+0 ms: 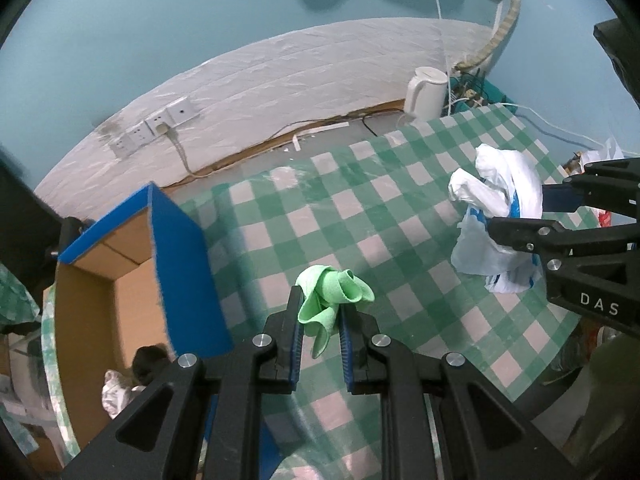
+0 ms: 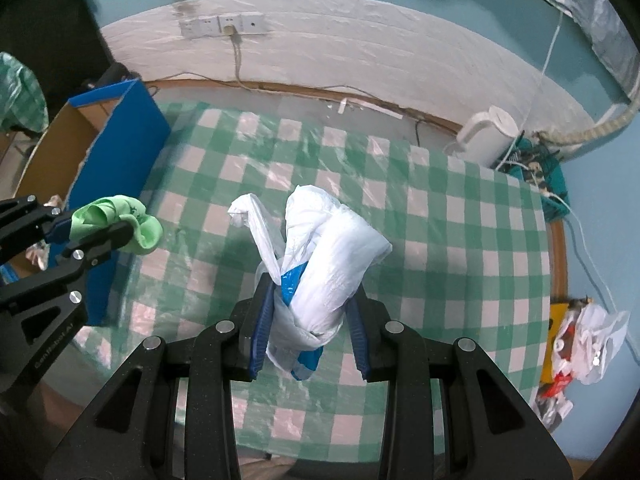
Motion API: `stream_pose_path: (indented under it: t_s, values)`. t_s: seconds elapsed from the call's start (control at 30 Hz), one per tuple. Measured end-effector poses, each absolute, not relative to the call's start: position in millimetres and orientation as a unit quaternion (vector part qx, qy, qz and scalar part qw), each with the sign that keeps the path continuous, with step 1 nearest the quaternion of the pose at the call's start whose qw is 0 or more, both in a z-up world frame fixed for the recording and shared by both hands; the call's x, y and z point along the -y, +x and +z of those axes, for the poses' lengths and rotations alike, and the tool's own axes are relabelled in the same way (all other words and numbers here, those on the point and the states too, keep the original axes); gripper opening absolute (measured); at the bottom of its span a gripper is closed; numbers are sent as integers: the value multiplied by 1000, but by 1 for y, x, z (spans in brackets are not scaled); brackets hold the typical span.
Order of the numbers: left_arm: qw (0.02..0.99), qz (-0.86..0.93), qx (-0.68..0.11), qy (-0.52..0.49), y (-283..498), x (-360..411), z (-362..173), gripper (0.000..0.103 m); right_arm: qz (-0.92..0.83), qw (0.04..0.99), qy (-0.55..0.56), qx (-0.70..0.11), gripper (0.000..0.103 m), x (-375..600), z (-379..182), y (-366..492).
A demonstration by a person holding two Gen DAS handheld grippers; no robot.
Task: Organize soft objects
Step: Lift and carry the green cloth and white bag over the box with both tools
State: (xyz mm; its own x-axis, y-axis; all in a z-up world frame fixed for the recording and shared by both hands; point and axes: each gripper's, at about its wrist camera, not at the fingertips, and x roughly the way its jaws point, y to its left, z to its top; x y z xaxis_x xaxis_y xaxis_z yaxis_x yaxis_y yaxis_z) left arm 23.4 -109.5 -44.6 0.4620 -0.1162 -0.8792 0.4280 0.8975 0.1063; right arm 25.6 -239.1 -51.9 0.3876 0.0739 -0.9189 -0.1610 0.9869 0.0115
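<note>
Cardboard box (image 1: 120, 280) with its blue outer wall stands open at the left edge of the worktop (image 1: 400, 216), and we judge it the likely place for both soft things. It lies just left of our left tongs (image 1: 320, 320), while our right tongs (image 2: 308, 312) hang over the middle of the checked cloth, well apart from it, so the left hand is the nearer one. Something pale already lies in the box bottom (we cannot tell what).

Left tongs are clamped on a crumpled green cloth (image 1: 332, 296), which bunches above the tips with one corner dangling between the jaws. Right tongs are squeezed on a white plastic bag (image 2: 324, 264) with blue print; its long axis runs roughly along the tongs, a twisted handle curling up at the far end and a tail hanging below. Both things are clear of the worktop.

Green-and-white checked cloth covers the worktop, glossy and otherwise bare under the tongs. Behind it runs a white papered wall with sockets (image 2: 224, 26) and a plugged cable, teal paint above. At the far right corner stands a white kettle (image 1: 426, 92) beside tangled cords, and another plastic bag (image 2: 592, 344) sits off the right edge.
</note>
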Motion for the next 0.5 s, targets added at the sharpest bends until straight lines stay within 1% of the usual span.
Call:
stream_pose_path:
  t_s: [0.5]
  values:
    - [854,-138,-475,159,15,77,-26,16,101,841,-65,-527,33,201,-28,24]
